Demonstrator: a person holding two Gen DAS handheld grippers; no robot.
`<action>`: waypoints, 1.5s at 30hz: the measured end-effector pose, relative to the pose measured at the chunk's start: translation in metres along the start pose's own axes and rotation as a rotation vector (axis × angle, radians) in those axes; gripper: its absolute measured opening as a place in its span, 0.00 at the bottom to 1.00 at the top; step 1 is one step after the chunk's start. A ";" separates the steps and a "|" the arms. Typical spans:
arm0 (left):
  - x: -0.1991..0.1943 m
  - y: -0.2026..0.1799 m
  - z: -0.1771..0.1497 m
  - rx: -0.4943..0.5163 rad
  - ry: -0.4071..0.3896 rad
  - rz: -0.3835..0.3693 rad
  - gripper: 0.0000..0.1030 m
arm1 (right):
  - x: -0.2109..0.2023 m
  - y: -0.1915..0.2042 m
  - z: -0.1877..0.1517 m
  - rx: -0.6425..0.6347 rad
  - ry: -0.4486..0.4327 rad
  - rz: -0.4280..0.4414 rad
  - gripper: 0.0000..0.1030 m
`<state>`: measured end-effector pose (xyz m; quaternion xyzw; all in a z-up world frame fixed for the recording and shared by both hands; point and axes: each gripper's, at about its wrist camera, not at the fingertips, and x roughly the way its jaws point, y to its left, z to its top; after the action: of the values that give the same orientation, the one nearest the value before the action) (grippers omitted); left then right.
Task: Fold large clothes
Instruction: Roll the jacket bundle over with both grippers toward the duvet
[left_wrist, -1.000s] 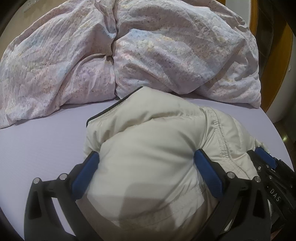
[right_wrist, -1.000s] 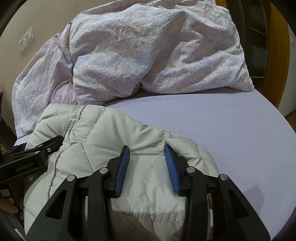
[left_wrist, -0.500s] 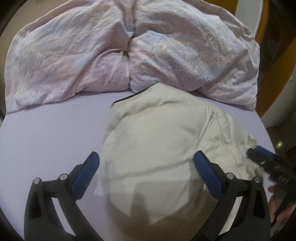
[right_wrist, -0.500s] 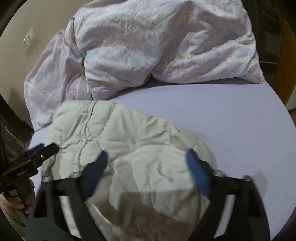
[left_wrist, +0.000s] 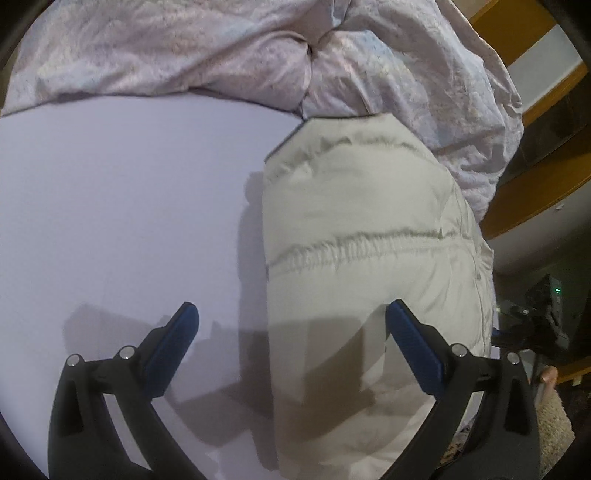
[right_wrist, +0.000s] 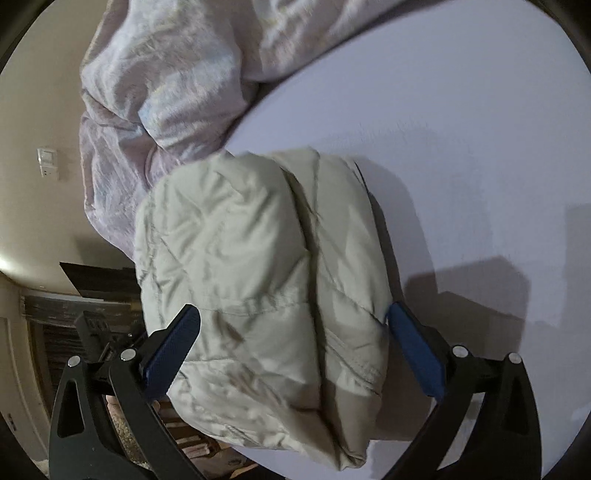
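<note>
A cream quilted puffer jacket lies folded into a thick bundle on the lavender bed sheet, near the bed's edge. My left gripper is open and empty, raised above the sheet, with its right finger over the jacket's near end. In the right wrist view the same jacket lies below my right gripper, which is open and empty, its blue pads spread to either side of the bundle without gripping it.
A crumpled pink floral duvet is heaped along the far side of the bed, touching the jacket's far end. Wooden furniture stands beyond the bed's edge. A wall with a light switch and dark shelves show left of the jacket.
Both grippers have let go of the jacket and opened wide. They have pulled back and lifted, the left swinging left and the right tilting, leaving the jacket folded on the sheet.
</note>
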<state>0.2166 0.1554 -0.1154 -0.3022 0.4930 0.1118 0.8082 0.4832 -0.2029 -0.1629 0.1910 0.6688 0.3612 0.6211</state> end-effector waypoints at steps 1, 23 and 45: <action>0.001 0.000 -0.001 -0.004 0.004 -0.008 0.98 | 0.004 0.000 -0.001 0.002 0.016 0.009 0.99; 0.039 0.009 0.003 -0.163 0.102 -0.231 0.98 | 0.058 0.018 -0.004 -0.035 0.170 0.133 0.99; -0.012 0.030 0.028 -0.255 -0.023 -0.318 0.78 | 0.063 0.066 0.002 -0.065 0.060 0.381 0.54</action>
<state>0.2169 0.1976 -0.1066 -0.4748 0.4117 0.0476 0.7764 0.4625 -0.1145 -0.1590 0.2832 0.6269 0.4991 0.5270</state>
